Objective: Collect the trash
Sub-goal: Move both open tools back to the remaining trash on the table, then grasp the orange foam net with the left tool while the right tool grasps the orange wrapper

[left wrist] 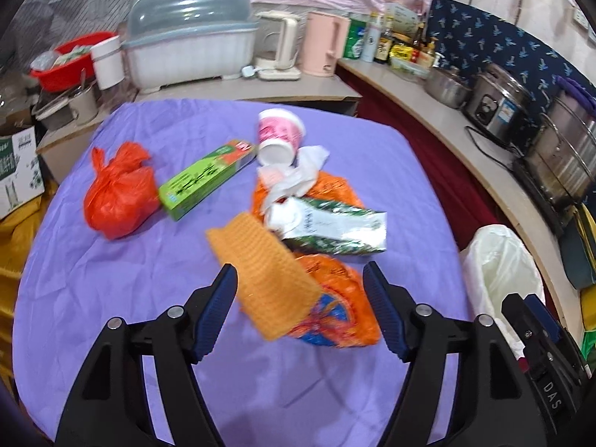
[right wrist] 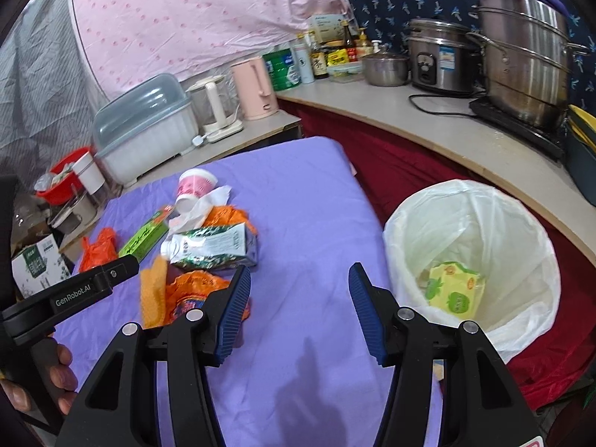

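Observation:
Trash lies on the purple table (left wrist: 123, 290): an orange cloth (left wrist: 266, 279) on an orange snack bag (left wrist: 335, 305), a green and silver carton (left wrist: 331, 229), a white tissue (left wrist: 298, 175), a pink cup (left wrist: 279, 139) on its side, a green box (left wrist: 206, 178) and a tied red bag (left wrist: 119, 195). My left gripper (left wrist: 300, 311) is open, its fingers on either side of the orange cloth and touching nothing. My right gripper (right wrist: 298, 311) is open and empty over the table's right edge, beside the white-lined bin (right wrist: 473, 257), which holds a yellow wrapper (right wrist: 456, 288).
A curved counter (right wrist: 428, 123) to the right carries a rice cooker (right wrist: 437, 56), steel pots (right wrist: 525, 56), bottles and kettles. A dish rack box (left wrist: 193, 37) and red basin (left wrist: 70, 59) stand behind the table. The left gripper's body (right wrist: 74, 290) shows in the right wrist view.

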Motion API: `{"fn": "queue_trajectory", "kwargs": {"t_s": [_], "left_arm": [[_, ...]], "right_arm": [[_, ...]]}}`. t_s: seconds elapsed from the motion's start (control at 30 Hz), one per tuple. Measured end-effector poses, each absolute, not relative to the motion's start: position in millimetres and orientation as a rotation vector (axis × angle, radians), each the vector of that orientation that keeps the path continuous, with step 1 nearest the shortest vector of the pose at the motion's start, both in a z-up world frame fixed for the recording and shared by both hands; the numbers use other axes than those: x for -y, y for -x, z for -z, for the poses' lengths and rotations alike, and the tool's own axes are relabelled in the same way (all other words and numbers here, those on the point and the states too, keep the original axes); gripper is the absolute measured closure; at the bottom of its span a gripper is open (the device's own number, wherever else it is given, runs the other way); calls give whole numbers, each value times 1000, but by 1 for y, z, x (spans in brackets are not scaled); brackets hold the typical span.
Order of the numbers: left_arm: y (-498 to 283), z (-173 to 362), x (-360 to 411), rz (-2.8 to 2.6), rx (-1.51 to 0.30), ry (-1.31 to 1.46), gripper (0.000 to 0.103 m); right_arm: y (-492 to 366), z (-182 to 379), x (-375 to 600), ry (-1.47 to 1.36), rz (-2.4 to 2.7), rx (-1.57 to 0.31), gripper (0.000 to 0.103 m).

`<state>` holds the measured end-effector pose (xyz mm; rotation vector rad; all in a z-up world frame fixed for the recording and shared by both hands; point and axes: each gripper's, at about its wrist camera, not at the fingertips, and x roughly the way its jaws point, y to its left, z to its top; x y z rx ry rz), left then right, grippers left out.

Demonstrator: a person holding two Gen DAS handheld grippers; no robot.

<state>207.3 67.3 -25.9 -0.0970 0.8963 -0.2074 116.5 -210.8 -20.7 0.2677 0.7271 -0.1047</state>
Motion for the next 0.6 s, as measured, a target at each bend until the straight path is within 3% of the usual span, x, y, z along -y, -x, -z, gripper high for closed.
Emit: {"fn": "queue_trajectory", "kwargs": {"t_s": [0.2, 0.6], "left_arm": [[-206, 42, -90, 158, -923, 107, 34], [-213, 60, -98, 206, -964, 173, 15]], "right_arm": [[-126, 39, 187, -253, 60, -777, 49], [-152, 80, 152, -248, -24, -873, 49]]}}
